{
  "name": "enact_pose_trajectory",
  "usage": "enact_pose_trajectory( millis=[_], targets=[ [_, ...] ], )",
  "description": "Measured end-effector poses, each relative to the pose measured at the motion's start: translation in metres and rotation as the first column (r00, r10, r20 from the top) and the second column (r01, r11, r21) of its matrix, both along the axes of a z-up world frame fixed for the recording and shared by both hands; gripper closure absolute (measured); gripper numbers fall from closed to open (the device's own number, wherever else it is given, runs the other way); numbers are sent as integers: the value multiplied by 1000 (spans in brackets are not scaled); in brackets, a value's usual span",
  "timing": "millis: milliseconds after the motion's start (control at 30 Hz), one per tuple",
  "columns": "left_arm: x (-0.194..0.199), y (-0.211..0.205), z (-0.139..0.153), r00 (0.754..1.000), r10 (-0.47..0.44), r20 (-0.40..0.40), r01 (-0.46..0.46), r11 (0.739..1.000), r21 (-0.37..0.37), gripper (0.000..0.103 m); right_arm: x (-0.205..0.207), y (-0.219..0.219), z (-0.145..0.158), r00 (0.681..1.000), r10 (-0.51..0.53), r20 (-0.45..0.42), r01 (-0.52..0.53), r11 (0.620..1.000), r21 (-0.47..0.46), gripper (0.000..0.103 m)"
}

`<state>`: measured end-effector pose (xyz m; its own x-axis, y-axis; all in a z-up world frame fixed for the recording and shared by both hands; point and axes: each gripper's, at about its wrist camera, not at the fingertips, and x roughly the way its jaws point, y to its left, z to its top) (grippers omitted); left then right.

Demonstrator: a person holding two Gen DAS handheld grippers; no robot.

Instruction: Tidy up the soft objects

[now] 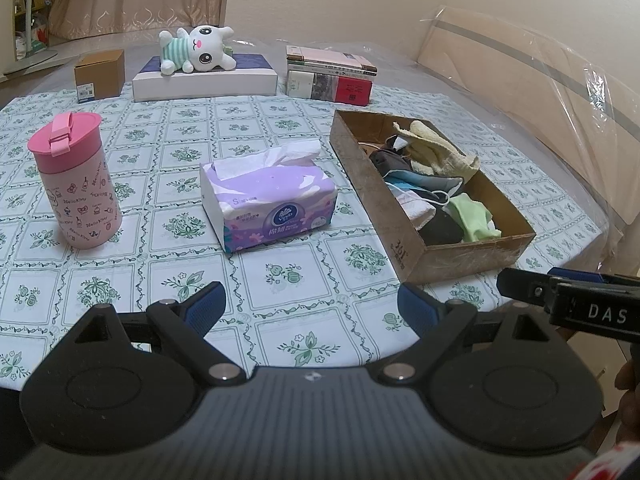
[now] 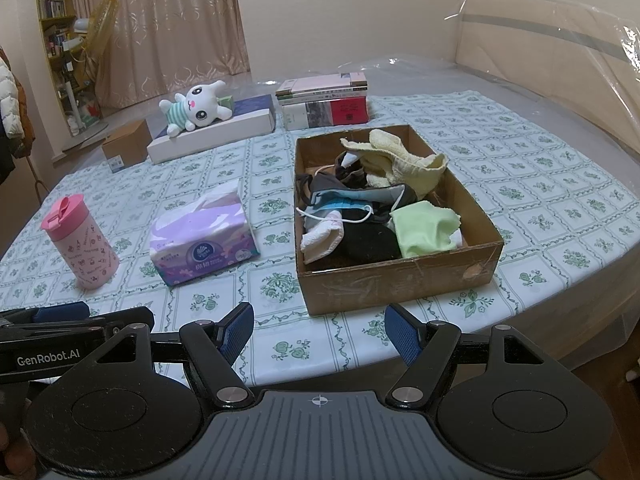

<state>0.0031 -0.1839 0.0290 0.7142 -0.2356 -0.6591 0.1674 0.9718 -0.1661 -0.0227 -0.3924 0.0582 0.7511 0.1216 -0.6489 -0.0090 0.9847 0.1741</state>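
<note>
A brown cardboard box [image 1: 404, 256] [image 2: 400, 280] stands on the patterned tablecloth and holds several soft items: a yellow towel [image 2: 400, 160], a green cloth [image 2: 424, 228], a blue face mask [image 2: 344, 204], and white and black pieces. A purple tissue pack [image 1: 268, 196] [image 2: 204, 236] lies left of the box. A white plush toy [image 1: 196, 48] [image 2: 196, 108] lies on a flat white box at the back. My left gripper [image 1: 312, 308] is open and empty near the table's front edge. My right gripper [image 2: 320, 332] is open and empty in front of the box.
A pink tumbler [image 1: 76, 176] [image 2: 80, 240] stands at the left. A stack of books [image 1: 332, 76] [image 2: 324, 100] and a small brown carton [image 1: 100, 74] [image 2: 128, 146] sit at the back. Clear plastic sheeting [image 1: 540, 80] covers the surface at right.
</note>
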Motion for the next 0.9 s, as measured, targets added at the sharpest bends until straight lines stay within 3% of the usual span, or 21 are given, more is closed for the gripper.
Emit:
enact_pose_trajectory(
  millis=[900],
  targets=[
    [-3,2,0,1000,-6,18,6,1000,-19,10,-1,2,0,1000,2,4,-2,1000,4,31]
  ],
)
